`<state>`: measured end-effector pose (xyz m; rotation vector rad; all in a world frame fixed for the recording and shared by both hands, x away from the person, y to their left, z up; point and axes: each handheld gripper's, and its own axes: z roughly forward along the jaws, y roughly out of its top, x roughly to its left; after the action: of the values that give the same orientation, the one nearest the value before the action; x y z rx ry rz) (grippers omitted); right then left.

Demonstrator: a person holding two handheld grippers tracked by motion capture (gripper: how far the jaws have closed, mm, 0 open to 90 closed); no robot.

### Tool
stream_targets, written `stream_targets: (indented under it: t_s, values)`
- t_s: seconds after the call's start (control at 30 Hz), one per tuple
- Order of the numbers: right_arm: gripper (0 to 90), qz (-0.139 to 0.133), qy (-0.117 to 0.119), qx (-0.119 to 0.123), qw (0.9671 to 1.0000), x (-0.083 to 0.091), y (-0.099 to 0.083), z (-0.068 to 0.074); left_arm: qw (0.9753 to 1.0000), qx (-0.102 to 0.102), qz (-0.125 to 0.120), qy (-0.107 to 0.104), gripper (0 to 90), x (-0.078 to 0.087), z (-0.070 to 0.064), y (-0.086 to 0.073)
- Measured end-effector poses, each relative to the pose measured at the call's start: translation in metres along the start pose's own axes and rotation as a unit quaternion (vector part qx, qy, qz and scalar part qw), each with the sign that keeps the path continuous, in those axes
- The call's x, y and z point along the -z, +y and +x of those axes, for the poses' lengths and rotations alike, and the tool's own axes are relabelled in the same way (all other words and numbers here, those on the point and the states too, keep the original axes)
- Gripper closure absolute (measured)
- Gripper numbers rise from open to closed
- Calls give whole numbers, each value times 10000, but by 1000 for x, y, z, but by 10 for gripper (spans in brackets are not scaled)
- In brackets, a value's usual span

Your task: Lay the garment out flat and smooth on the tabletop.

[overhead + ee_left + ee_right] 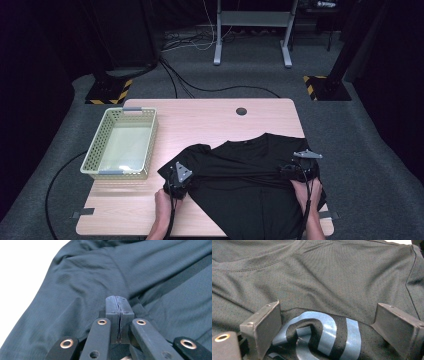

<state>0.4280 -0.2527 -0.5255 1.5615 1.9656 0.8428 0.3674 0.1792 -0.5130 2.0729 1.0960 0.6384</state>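
A black T-shirt (pixel 247 200) lies spread on the wooden table (pixel 210 120), collar toward the far side. My left gripper (pixel 179 179) rests at the shirt's left sleeve. In the left gripper view its jaws (pixel 119 300) are pressed together on a fold of the shirt fabric (pixel 75 290), and creases run out from the tips. My right gripper (pixel 301 169) sits at the shirt's right side. Its jaws (pixel 328 308) stand wide open, low over the shirt (pixel 324 277), with a blue print (pixel 327 332) between them. A taut crease runs across the shirt between the two grippers.
A pale green mesh basket (pixel 96 146) stands on the table's left side with nothing in it. A round cable hole (pixel 241 111) is near the far edge. Bare wood lies between basket and shirt. Cables and stand feet are on the floor beyond.
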Motion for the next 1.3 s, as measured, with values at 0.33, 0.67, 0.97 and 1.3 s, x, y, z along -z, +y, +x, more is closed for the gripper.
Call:
stream_targets:
  t_s: [0.33,0.67,0.97,1.3]
  values:
    - [62,19,55,16,10000,0,0,1,9996,195,27,-214,898,32,19,-26]
    - [45,84,355,326,9988,10,-9,23,9991,383,139,-128,599,44,22,-21]
    - [34,310,375,358,9982,-3,8,25,9974,341,623,157,525,-19,33,12]
    - [10,285,155,130,9994,-33,35,16,9902,641,505,1134,552,-59,74,34]
